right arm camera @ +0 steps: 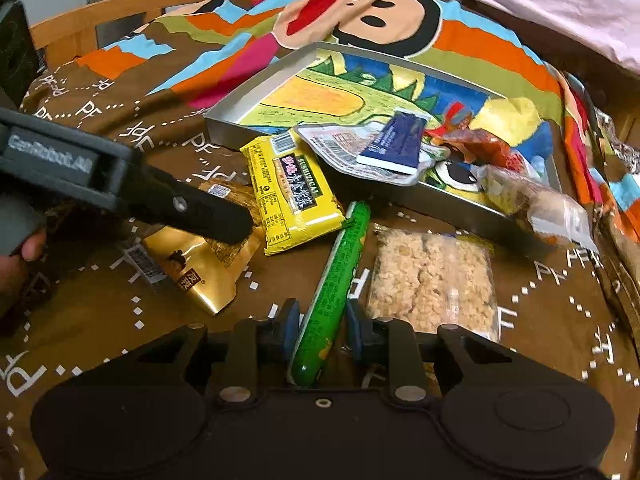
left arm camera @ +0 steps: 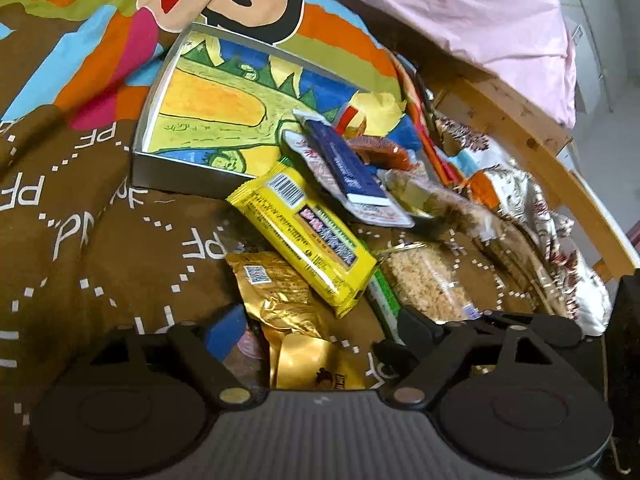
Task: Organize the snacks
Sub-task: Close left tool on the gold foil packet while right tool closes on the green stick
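**snackstacker:** Gold pouch (left arm camera: 292, 320) sits closest in the left wrist view, crumpled on the bed's brown quilt (left arm camera: 100, 240) right in front of the left gripper (left arm camera: 316, 344). Its jaws stand wide and hold nothing; the pouch lies between and just past them. Leaning over the pouch's far end is the yellow pack (left arm camera: 304, 236), running diagonally up toward the near edge of the tin tray (left arm camera: 140, 160). So for the left hand, the pouch is straight ahead and the tray further on, up and slightly left.

**trayday:** And the other camera?

**snackstacker:** Right wrist view: the green sausage stick (right arm camera: 332, 288) runs nearly straight away from the right gripper (right arm camera: 320, 330), tilted a little right at its far tip. The jaws are pinched in on its near end, blue pads (right arm camera: 291, 326) on either side, so I'd call that a grip across the short way. Beside it on the right lies the clear bag of rice crackers (right arm camera: 432, 280). The tin tray (right arm camera: 248, 108) is dead ahead past the stick's far tip, with several snacks already spilling over its near edge. You can also see the left gripper (right arm camera: 236, 224) coming in from the left, tip over the gold pouch (right arm camera: 200, 268).

**trayday:** So the right hand's nearer to finishing?

**snackstacker:** I'd guess so. The stick has to lift and go forward, along its own length.
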Demonstrator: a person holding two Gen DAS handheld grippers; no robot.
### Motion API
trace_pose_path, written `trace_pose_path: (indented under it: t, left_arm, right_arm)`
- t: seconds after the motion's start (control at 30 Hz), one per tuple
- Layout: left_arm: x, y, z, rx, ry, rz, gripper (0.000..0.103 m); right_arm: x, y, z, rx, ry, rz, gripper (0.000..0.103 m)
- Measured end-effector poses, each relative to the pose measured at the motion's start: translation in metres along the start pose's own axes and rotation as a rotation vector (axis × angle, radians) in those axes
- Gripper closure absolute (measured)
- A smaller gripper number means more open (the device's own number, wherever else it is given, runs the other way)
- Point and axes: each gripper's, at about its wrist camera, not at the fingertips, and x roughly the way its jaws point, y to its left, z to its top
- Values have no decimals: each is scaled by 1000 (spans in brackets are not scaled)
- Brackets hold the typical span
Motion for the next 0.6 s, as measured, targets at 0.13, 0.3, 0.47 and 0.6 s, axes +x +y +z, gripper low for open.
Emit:
trace_pose_path:
  t: [0.13,0.3,0.47,0.6]
  left_arm:
    - [-6,1,2,-24,-13,-59,21]
    - [-8,-2,3,-51,-22,-181,22]
    - [5,-5,-1,-62,2,-178,22]
    - [15,3,0,-142,10,-131,30]
  right_arm:
    - [-10,0,-4,3,15,-17,80]
    - [-10,-2,-6,20,25,-15,81]
    - [-7,-2,-5,23,22,-14,81]
    - [-3,-2,-4,38,7,-11,80]
